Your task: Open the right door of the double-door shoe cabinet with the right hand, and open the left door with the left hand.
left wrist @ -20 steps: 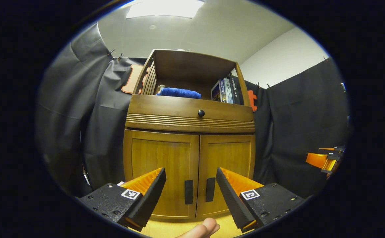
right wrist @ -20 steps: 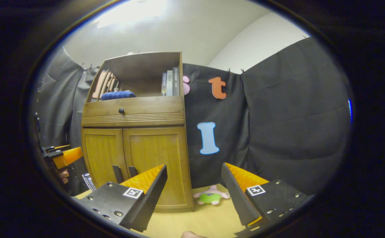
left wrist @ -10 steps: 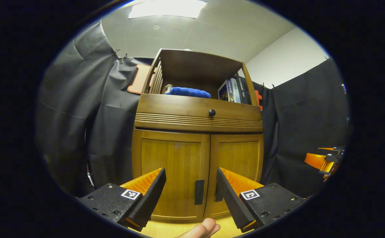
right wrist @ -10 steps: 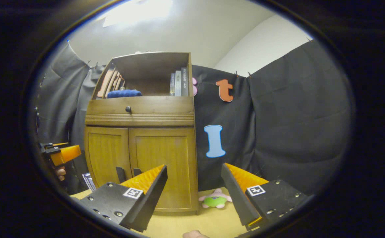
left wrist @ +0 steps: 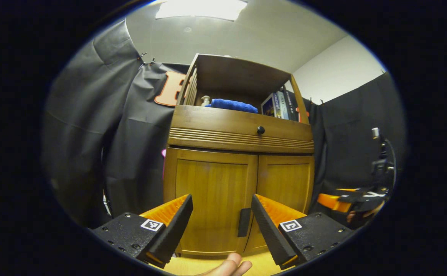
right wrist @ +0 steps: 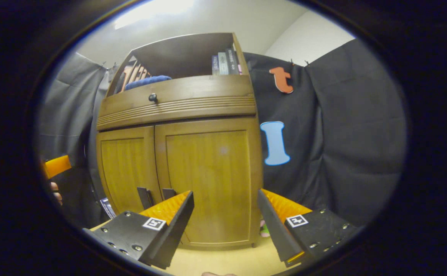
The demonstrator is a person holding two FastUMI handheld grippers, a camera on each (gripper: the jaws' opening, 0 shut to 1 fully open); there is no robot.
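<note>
**Both claws spread and drawn nearer the closed cabinet doors**

In the left gripper view, the left claw [left wrist: 221, 214] is seen released, its black-and-orange fingers [left wrist: 169, 226] spread wide with nothing between them. Between the fingers the black vertical handle [left wrist: 244, 222] of the left door [left wrist: 211, 195] is framed; no contact with it is made. Since the frames a second ago, this handle has been shifted rightward in the view, and the second handle has been hidden behind the right-hand finger. A person's fingertips [left wrist: 229, 267] are seen at the lower edge.

In the right gripper view, the right claw [right wrist: 225, 214] is likewise held released and empty. The wooden double-door shoe cabinet [right wrist: 177, 115] is shown much larger than before, so this claw has been brought closer. The right door [right wrist: 208, 184] is faced by the gap between the fingers, and both black handles [right wrist: 156, 195] are partly hidden beside the left-hand finger. Both doors are shut.

Above the doors, a drawer with a round black knob [left wrist: 260, 130] is seen, and on the open shelf a folded blue towel [left wrist: 231, 104] and upright books [left wrist: 281, 105] are kept. The pink-and-green soft toy [right wrist: 263, 229] on the light wooden floor [right wrist: 223, 260] has been largely covered by the right-hand finger. The other claw is seen at the edge of each view.
</note>
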